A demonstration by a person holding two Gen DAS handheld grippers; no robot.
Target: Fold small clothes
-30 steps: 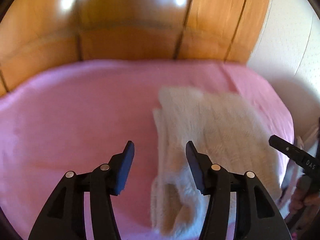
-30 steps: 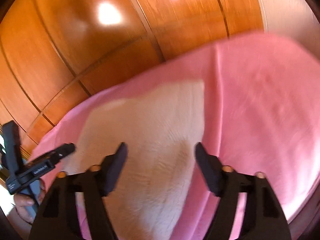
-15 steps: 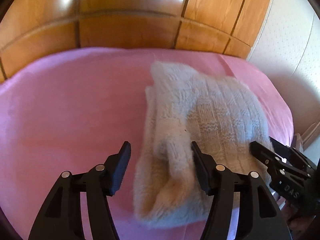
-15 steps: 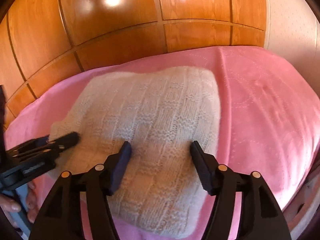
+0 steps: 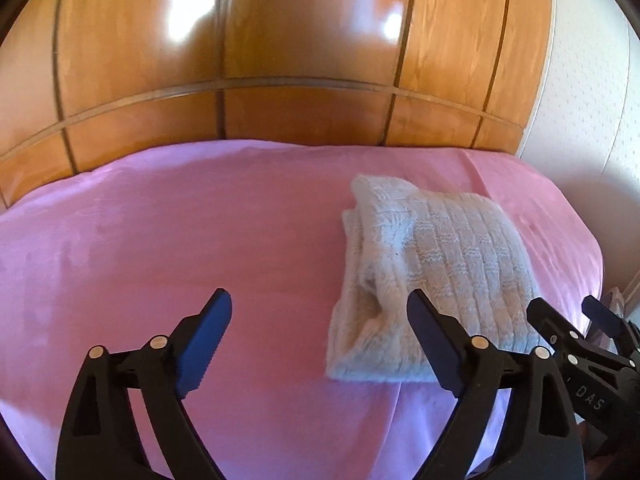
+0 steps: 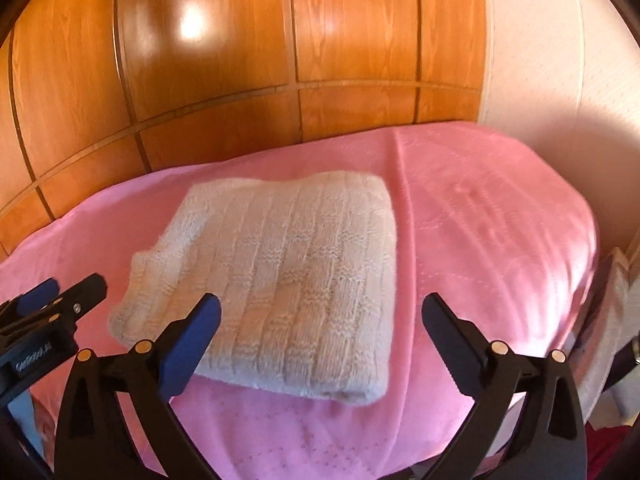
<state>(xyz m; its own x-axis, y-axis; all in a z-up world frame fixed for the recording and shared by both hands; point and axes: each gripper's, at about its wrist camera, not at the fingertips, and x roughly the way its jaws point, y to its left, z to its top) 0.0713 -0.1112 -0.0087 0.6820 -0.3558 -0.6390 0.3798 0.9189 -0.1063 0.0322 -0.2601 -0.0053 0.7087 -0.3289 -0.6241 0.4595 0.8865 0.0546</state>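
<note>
A cream knitted garment [image 5: 432, 280] lies folded into a thick rectangle on the pink blanket [image 5: 160, 248]; it also shows in the right wrist view [image 6: 288, 280]. My left gripper [image 5: 320, 304] is open and empty, held above the blanket just left of the garment's near edge. My right gripper [image 6: 320, 308] is open and empty, above the garment's near right corner. Each gripper shows at the edge of the other's view: the right one [image 5: 568, 316] and the left one [image 6: 68, 288].
The pink blanket [image 6: 500, 240] covers a bed. A wooden panelled wardrobe [image 5: 280, 60] stands right behind it. A pale wall [image 5: 592, 80] is on the right. The bed's right edge drops off beside the wall.
Both grippers have pulled back and up from the garment and opened wider. The folded garment now lies farther from both cameras and has not changed shape.
</note>
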